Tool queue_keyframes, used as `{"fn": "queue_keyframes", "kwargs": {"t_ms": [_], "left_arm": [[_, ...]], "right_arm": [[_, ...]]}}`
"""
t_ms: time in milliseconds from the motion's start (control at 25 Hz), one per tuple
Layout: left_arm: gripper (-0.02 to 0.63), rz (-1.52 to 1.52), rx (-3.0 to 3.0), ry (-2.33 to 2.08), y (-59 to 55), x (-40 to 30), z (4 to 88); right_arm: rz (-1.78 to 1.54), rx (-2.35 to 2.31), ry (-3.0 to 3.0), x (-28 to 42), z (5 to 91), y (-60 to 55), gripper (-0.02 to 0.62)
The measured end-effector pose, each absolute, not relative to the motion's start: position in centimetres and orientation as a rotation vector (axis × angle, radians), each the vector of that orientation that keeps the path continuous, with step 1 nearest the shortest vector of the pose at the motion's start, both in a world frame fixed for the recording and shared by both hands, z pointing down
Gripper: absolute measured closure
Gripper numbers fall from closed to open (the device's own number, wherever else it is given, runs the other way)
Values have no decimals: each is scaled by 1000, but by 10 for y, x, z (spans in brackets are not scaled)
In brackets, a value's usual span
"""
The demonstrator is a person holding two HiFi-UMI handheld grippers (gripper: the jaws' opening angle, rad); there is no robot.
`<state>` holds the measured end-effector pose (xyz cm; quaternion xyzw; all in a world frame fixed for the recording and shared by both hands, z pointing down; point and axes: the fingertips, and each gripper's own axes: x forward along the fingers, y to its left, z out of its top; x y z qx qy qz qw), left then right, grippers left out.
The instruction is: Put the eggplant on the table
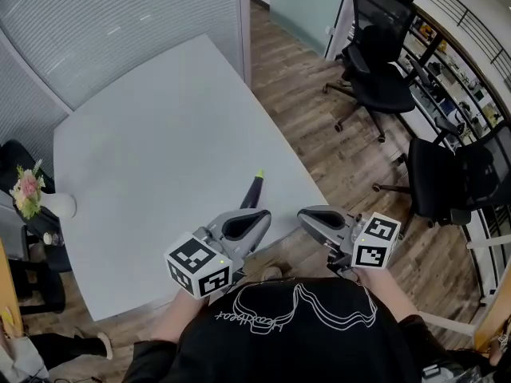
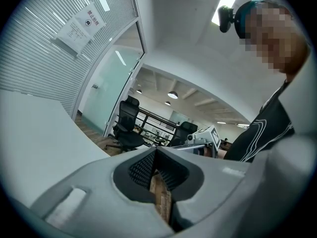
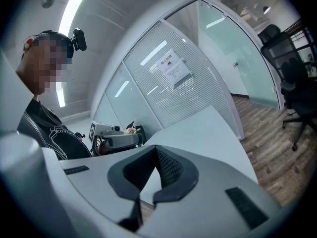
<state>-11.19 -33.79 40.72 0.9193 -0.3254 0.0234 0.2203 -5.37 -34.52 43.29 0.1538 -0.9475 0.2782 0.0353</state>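
Observation:
A dark purple eggplant with a green stem end lies on the white table, close to its near right edge. My left gripper hovers just short of it, apart from it, jaws shut with nothing between them. In the left gripper view the left gripper has its pads closed together, and only the wooden floor shows through the gap below. My right gripper hangs beside it, past the table's edge and over the floor. In the right gripper view the right gripper is shut and empty. The eggplant appears in neither gripper view.
A small vase of flowers stands on a low stand left of the table. Two black office chairs are on the wooden floor to the right. A ribbed glass partition runs behind the table.

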Motion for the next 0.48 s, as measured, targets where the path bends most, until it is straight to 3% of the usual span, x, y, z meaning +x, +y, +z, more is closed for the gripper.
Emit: {"fn": "queue_keyframes", "kwargs": {"t_ms": [480], "left_arm": [[592, 82, 2536, -908, -344, -106, 406]], "right_arm": [[856, 491, -2923, -46, 431, -351, 588]]}}
